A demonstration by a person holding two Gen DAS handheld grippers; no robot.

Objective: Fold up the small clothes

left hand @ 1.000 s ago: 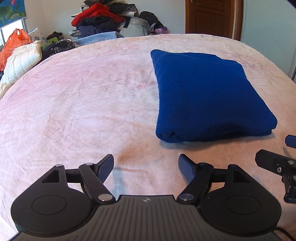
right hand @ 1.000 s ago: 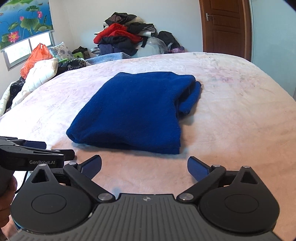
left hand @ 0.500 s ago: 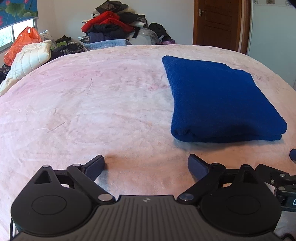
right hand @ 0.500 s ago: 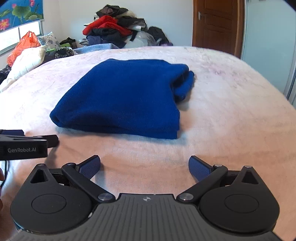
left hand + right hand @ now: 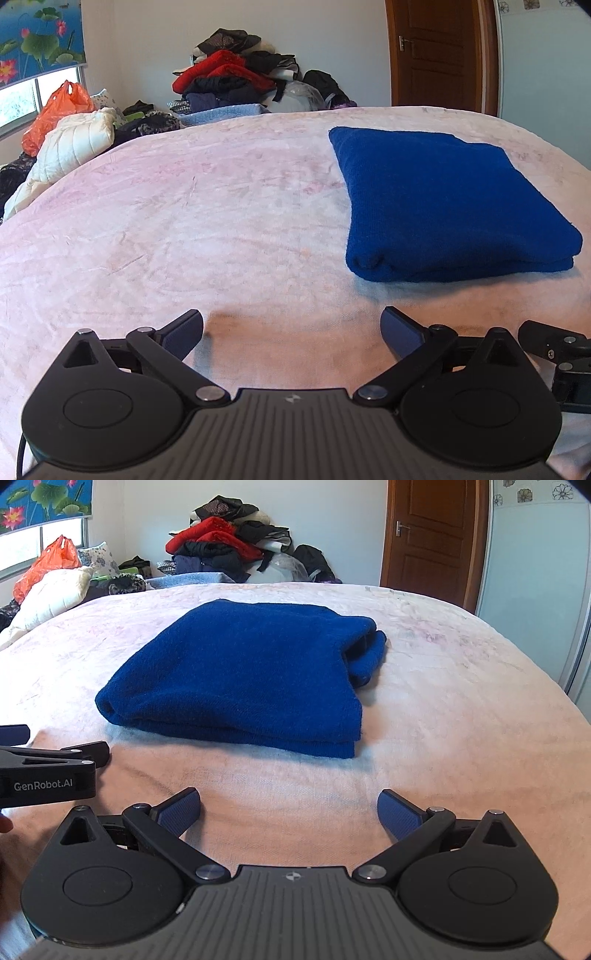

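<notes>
Basically the bed (image 5: 155, 229), w/ its pale pink cover, filled both views, and the blue garment (image 5: 240, 679) lay on it as a neat squarish stack, layered edge facing the grippers, one thicker roll poking out at its far right side in the right wrist view. Behind the bed a heap of clothes (image 5: 236, 74) was piled vs. the wall, w/ a white quilted bundle (image 5: 70, 144) and an orange plastic bag (image 5: 55, 107) near the window; the bag looked stuffed but its contents couldn't be made out, and no basket or bin showed anywhere. Step in hand, as I read it: this piece was done folding and let go, so the next move prob. called for either shifting the stack aside or fetching another item from the heap, i.e. a reach well past the blue garment. Left gripper (image 5: 291, 332) was low over bare cover, just short of the stack's near left corner, jaws still widening and nothing betw. them. Right gripper (image 5: 288, 812) sat beside it, also spread wide and empty, near the stack's front edge but not touching it.
</notes>
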